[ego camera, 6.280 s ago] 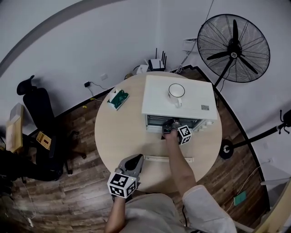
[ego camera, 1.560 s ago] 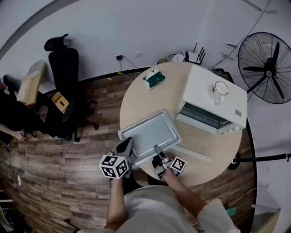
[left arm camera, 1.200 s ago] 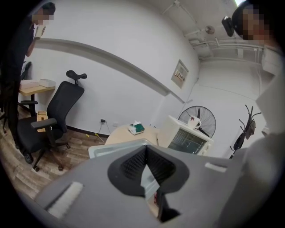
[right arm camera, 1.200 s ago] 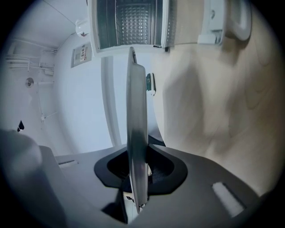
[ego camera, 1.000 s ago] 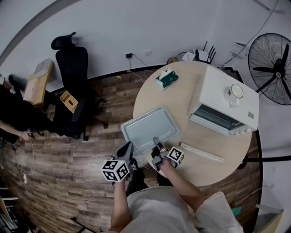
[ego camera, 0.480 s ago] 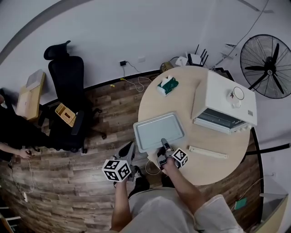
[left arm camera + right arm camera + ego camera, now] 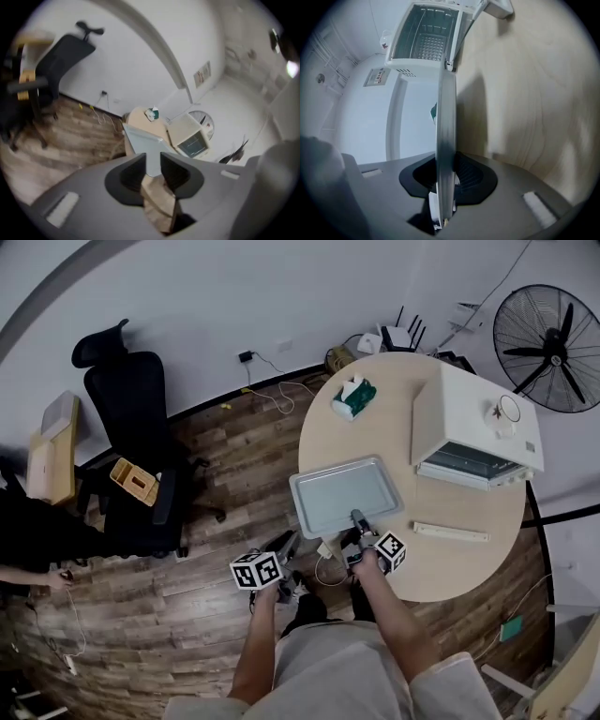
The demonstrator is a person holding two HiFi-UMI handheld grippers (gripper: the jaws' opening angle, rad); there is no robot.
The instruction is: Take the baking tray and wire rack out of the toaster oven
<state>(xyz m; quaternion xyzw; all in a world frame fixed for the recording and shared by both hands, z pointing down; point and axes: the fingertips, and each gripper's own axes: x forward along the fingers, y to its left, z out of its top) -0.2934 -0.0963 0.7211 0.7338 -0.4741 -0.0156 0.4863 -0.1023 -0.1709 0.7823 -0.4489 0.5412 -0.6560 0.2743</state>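
My right gripper (image 7: 359, 518) clamps the baking tray (image 7: 339, 491) at its six-o'clock rim on the round table (image 7: 375, 432). My left gripper (image 7: 287, 544), jaws apart, hangs over wooden floor (image 7: 187, 601).

An office-like room: black swivel chair (image 7: 131, 404), router (image 7: 394, 338), pedestal fan (image 7: 551, 334), wood floor (image 7: 202, 442).

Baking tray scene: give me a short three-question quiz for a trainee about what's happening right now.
1. True or false: the right gripper is clamped on the rim of the baking tray.
2. Fill in: the jaws of the left gripper stand ___ (open or shut).
3. The wire rack is: A on the baking tray; B inside the toaster oven; C on top of the toaster oven.
Key: 1 true; 2 open; 3 B.
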